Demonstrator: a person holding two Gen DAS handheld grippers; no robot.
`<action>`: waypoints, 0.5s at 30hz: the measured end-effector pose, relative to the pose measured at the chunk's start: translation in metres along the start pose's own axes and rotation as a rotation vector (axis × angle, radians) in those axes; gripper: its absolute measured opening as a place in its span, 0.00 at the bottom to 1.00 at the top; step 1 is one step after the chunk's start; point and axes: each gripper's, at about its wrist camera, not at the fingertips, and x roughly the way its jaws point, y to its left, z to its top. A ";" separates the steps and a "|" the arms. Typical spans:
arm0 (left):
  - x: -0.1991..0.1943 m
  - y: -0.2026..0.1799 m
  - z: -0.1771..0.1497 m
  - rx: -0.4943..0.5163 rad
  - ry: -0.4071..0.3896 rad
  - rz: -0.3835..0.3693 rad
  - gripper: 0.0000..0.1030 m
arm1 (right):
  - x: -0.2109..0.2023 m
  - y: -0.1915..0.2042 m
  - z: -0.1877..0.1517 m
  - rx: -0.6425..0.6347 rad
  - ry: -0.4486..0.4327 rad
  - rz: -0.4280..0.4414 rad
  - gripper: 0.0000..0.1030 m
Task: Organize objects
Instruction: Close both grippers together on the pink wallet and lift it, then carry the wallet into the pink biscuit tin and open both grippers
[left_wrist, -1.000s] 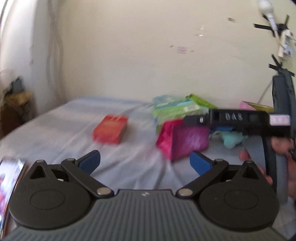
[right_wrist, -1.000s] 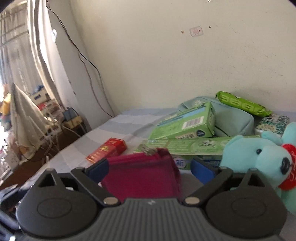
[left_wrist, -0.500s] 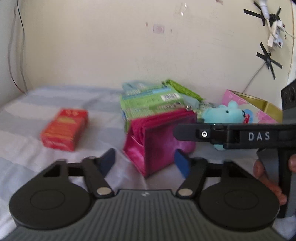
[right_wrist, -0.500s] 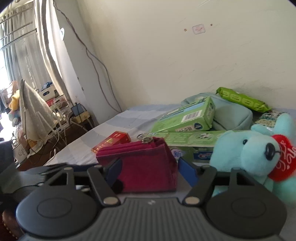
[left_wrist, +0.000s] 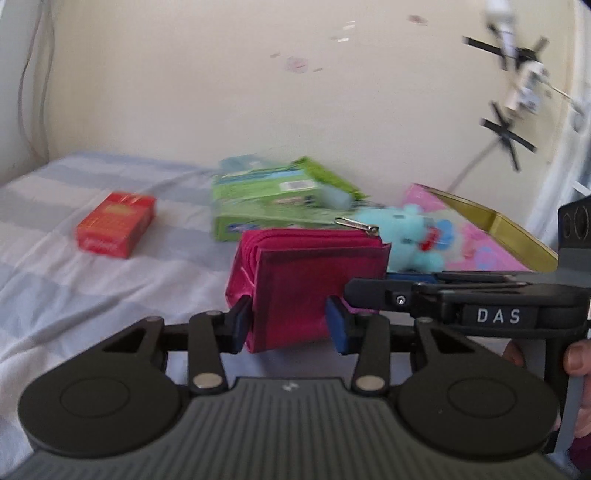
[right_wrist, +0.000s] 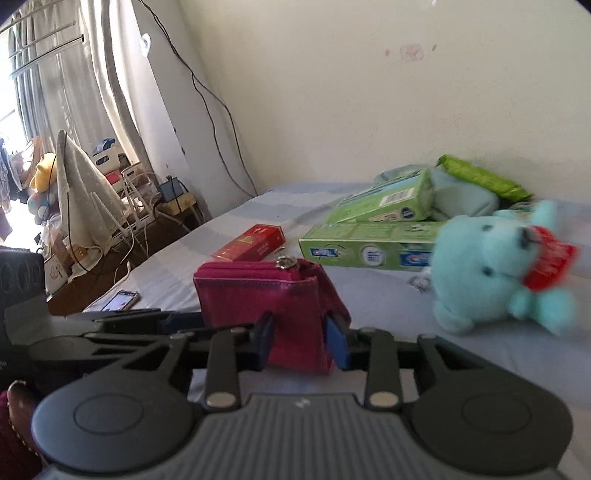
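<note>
A magenta zip wallet (left_wrist: 306, 266) stands upright on the striped bed sheet (left_wrist: 74, 295). My left gripper (left_wrist: 290, 323) is closing on the wallet's near end, and both blue pads press its sides. My right gripper (right_wrist: 301, 339) comes from the other side, its jaws closing too, and its pads pinch another end of the same wallet (right_wrist: 258, 291). In the left wrist view the right tool's black arm crosses in front of the wallet from the right. A hand (left_wrist: 576, 362) holds that tool.
On the sheet lie a red box (left_wrist: 114, 229), stacked green boxes (left_wrist: 273, 206) and a teal plush toy (right_wrist: 491, 266). A pink tin box (left_wrist: 480, 236) is at the right, and a phone (right_wrist: 120, 299) at the bed's edge. The wall is close behind.
Both grippers went from wide open to closed on the wallet. Each has moved in closer, so the wallet now sits between both pairs of pads.
</note>
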 end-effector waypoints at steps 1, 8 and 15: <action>-0.002 -0.011 0.002 0.029 -0.012 -0.008 0.44 | -0.015 -0.001 -0.003 -0.001 -0.028 -0.021 0.30; 0.011 -0.106 0.036 0.171 -0.072 -0.172 0.43 | -0.113 -0.039 -0.018 0.014 -0.229 -0.223 0.30; 0.065 -0.211 0.049 0.253 -0.053 -0.323 0.43 | -0.175 -0.122 -0.034 0.090 -0.321 -0.416 0.29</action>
